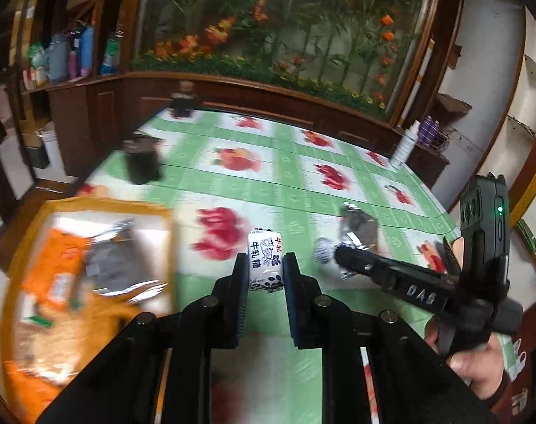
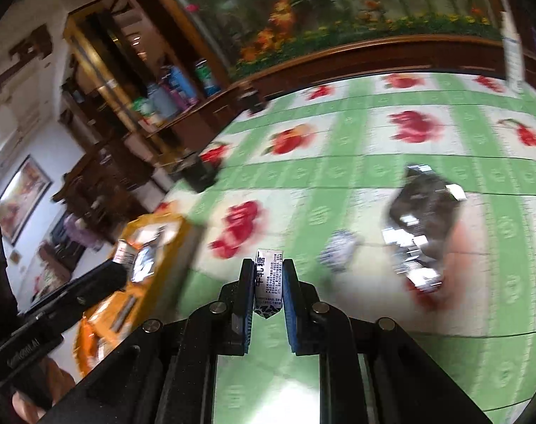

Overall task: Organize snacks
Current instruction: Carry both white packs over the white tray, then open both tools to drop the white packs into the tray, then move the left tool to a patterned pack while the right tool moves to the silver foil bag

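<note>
Green-checked oilcloth printed with red fruit covers the bench (image 1: 296, 190), and behind it a dark wooden cabinet frames a big panel of painted flowers (image 1: 285, 24). At nine o'clock on the bench, seen from the left wrist, sits an orange tray (image 1: 101, 205) already carrying orange and grey snack packs, all badly blurred.

Left gripper (image 1: 266, 268) has its fingers clamped on a small white nougat candy (image 1: 266, 263), its printed face turned up, held clear above the cloth. Right gripper (image 2: 269, 275) pinches a second white candy (image 2: 268, 282) edge-on between its blue-padded fingers, likewise off the bench.

Loose on the cloth at about two o'clock from the right gripper lies a dark foil packet (image 2: 423, 208) with shiny ends, and just beside it, nearer the fingers, a small blue-and-white wrapped sweet (image 2: 338, 249). Far across the bench at eleven o'clock stand a dark jar (image 1: 142, 162) and a dark bottle (image 1: 183, 100); a white spray bottle (image 1: 404, 145) stands at one o'clock near the far edge. A person's hand (image 1: 479, 364) grips the right tool's handle at four o'clock.
</note>
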A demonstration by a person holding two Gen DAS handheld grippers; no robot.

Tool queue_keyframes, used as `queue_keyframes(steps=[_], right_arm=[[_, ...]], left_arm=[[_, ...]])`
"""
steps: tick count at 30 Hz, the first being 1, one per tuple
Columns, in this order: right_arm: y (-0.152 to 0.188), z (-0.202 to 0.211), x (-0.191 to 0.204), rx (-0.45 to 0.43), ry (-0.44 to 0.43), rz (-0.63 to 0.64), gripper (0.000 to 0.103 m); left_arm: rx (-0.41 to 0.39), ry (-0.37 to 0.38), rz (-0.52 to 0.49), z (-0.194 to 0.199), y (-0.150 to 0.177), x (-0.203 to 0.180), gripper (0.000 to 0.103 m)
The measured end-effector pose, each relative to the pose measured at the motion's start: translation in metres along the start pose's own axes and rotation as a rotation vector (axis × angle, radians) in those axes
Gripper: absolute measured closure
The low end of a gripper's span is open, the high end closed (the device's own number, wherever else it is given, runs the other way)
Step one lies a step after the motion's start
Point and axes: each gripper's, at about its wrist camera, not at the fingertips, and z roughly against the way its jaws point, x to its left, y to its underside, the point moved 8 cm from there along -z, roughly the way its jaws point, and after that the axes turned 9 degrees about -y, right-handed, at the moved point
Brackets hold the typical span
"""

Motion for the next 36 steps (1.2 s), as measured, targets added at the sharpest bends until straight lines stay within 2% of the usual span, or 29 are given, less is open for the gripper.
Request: queue_keyframes(steps=[3,7,10,16,22,24,27,28,29,33,36], right_arm=[[0.007,-0.014,0.033,0.038,-0.084,-0.006,0.086],[0.017,-0.036,0.08,0.085,-0.136,0.036,0.086],[0.022,-0.058,0.115,0.113,-0.167,0.069,0.086],[0.032,-0.112,0.165,0.178,-0.168,0.127,0.086],[0.033,-0.146,0.178,0.193,-0.15,0.132,0.086],[0.034,-0.149,0.179,0.196,-0.144,0.127,0.085],[0.031,-0.143,0.176,0.18,-0.143,0.128,0.084],[0.028,-0.139,0.176,0.171,-0.149,0.127,0.083],[0.026,-0.134,0.176,0.161,-0.164,0.125,0.079],[0.02,-0.118,0.179,0.136,-0.209,0.127,0.057],[0.015,-0.102,0.176,0.103,-0.211,0.129,0.057]], left_arm=[[0.005,-0.033,0.039,0.018,0.008,0.045,0.085],[0.009,-0.096,0.099,0.027,0.019,0.103,0.084],[0.045,-0.107,0.184,0.022,0.03,0.14,0.084],[0.091,-0.111,0.231,0.013,0.048,0.167,0.084],[0.105,-0.096,0.257,0.01,0.057,0.175,0.084],[0.105,-0.096,0.259,0.011,0.058,0.178,0.079],[0.087,-0.091,0.244,0.017,0.053,0.176,0.058],[0.079,-0.096,0.243,0.019,0.052,0.176,0.041],[0.067,-0.102,0.247,0.021,0.049,0.176,0.033],[0.031,-0.114,0.248,0.033,0.04,0.175,0.033],[0.023,-0.111,0.252,0.038,0.038,0.173,0.033]])
